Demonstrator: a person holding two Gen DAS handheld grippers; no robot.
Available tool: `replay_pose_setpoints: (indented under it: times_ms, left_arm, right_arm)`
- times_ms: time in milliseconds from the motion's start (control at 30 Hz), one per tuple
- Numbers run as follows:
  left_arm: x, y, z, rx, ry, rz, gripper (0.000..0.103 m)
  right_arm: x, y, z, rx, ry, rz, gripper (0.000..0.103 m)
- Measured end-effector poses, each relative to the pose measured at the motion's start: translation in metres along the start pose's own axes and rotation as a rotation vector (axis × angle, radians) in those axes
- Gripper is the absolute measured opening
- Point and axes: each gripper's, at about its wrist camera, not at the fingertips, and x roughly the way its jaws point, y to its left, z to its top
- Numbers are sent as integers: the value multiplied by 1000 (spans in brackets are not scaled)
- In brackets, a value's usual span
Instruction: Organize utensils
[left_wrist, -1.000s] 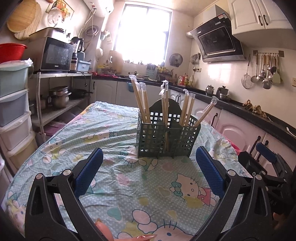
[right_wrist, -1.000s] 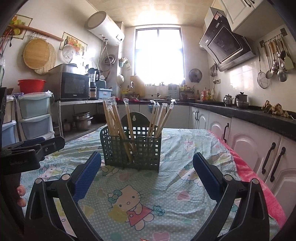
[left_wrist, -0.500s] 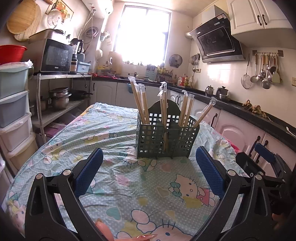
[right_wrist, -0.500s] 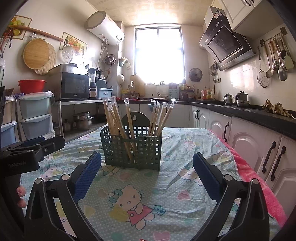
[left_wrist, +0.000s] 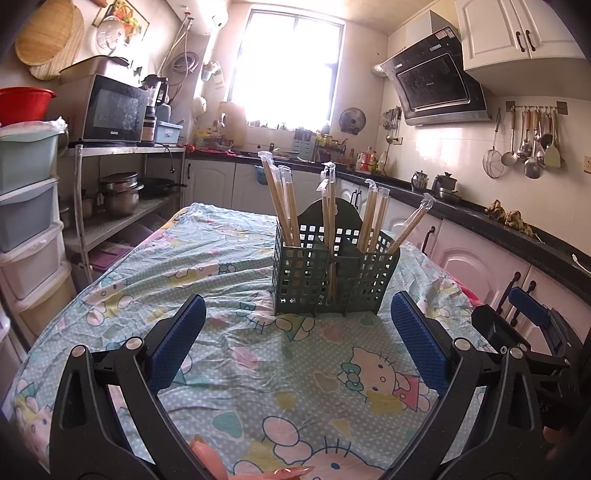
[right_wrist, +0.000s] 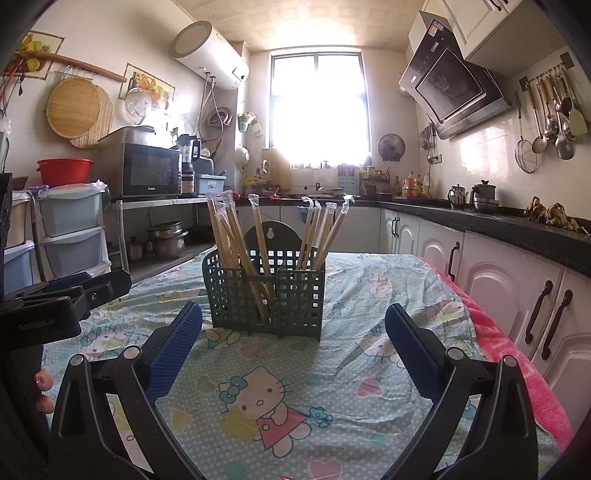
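A dark green mesh utensil basket (left_wrist: 334, 282) stands upright on the table, also in the right wrist view (right_wrist: 264, 301). Several wrapped pairs of wooden chopsticks (left_wrist: 282, 205) stand in its compartments, leaning outward (right_wrist: 325, 234). My left gripper (left_wrist: 295, 345) is open and empty, a short way in front of the basket. My right gripper (right_wrist: 291, 345) is open and empty, also just in front of the basket. The right gripper shows at the right edge of the left wrist view (left_wrist: 524, 332).
The table has a pale blue cartoon-cat cloth (left_wrist: 258, 369). Plastic drawer units (left_wrist: 26, 229) and a shelf with a microwave (left_wrist: 114, 110) stand left. White cabinets (right_wrist: 498, 295) run along the right. A pink cloth (right_wrist: 517, 376) covers the table's right edge.
Both grippers have drifted slightly; the basket looks a touch higher in the left wrist view. Nothing was grasped or released.
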Motion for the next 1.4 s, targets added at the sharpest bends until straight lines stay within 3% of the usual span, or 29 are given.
replay_pose_setpoints:
  times_ms: [1400]
  left_arm:
    - [-1,-1,0,3,4,8,92]
  right_arm:
    - [0,0,0,0,1,-1,97]
